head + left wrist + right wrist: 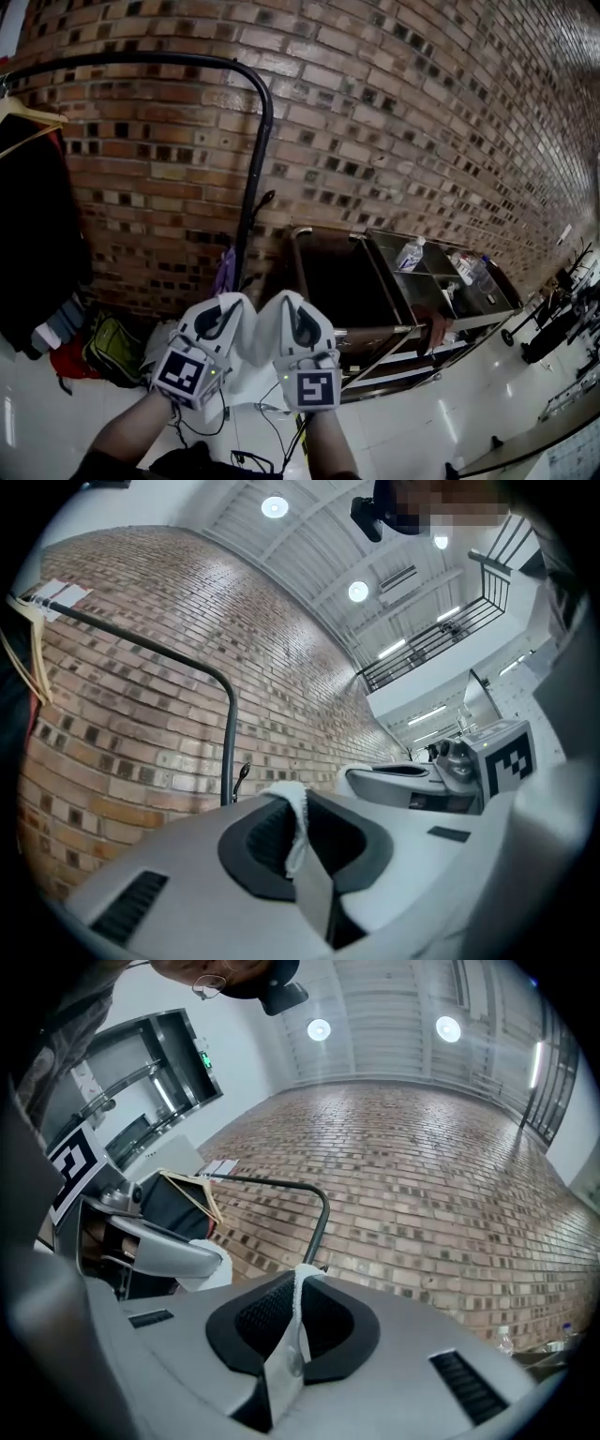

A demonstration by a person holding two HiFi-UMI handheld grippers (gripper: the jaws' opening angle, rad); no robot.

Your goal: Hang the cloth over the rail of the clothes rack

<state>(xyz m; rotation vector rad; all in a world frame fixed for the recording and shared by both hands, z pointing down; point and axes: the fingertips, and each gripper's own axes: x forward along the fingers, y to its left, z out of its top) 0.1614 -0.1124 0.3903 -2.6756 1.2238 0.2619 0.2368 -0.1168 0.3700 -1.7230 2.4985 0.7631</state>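
Between pinching jaws, white cloth (296,819) bunched.

**Glossy floor, rack and trolley**

The white floor (469,403) shines with lamp reflections. At the far left the black rack (255,187) stands on it, against the brick wall. Its rail (141,59) carries a wooden hanger (28,117) with a dark garment (33,234). At the rack's foot lie a green bag (114,349) and something red (67,361) just beside it. Right of the rack stands a metal trolley (375,281); its top tray holds a clear bottle (410,254). Dark cables (272,422) trail over the near floor.
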